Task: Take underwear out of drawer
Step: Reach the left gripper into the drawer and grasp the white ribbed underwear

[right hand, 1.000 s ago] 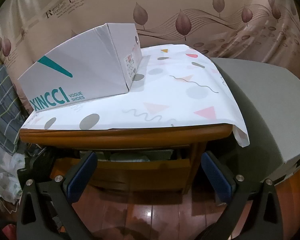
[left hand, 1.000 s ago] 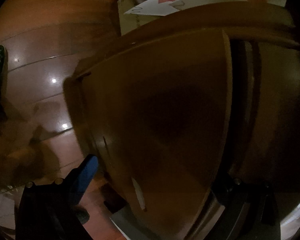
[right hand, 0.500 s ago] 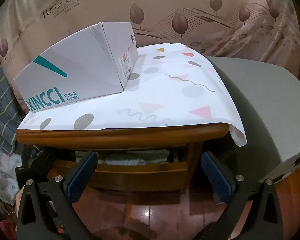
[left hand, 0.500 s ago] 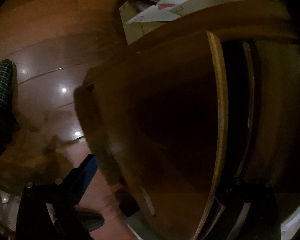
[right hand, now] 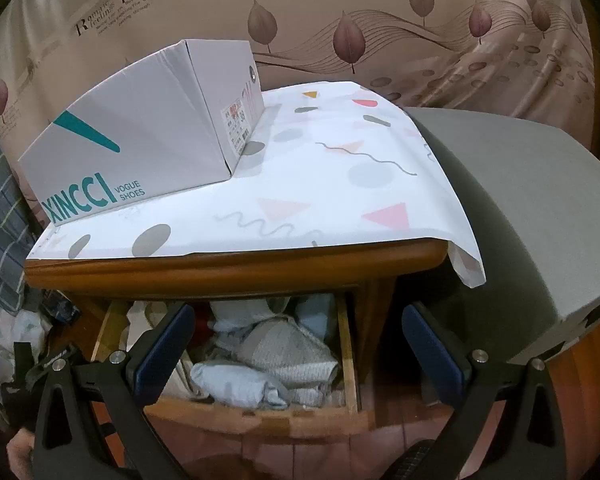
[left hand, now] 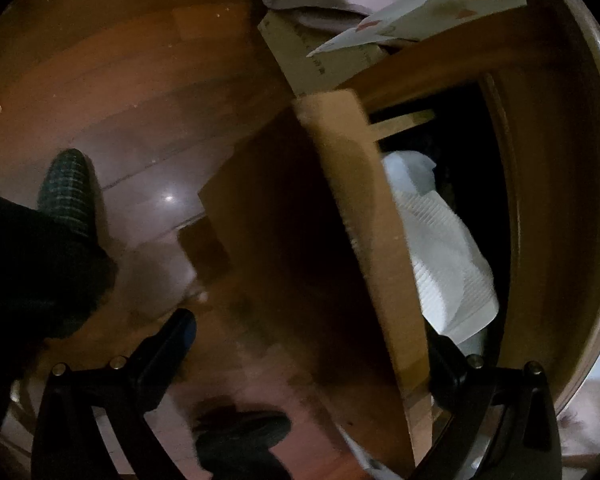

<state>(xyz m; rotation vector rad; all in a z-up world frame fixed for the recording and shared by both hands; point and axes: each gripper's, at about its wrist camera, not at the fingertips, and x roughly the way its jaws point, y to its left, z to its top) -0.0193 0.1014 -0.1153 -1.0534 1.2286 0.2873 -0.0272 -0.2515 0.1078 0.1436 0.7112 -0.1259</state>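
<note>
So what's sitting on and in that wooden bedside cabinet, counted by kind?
White XINCCI cardboard shoe box: 1
White patterned cover sheet: 1
Open wooden drawer: 1
Folded pale fabric bundles in the drawer: at least 3; the exact number is unclear
Total: at least 6

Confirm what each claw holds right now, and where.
The left claw straddles the drawer front at its top edge; whether it is clamped cannot be told. The right claw is open, holding nothing.
</note>
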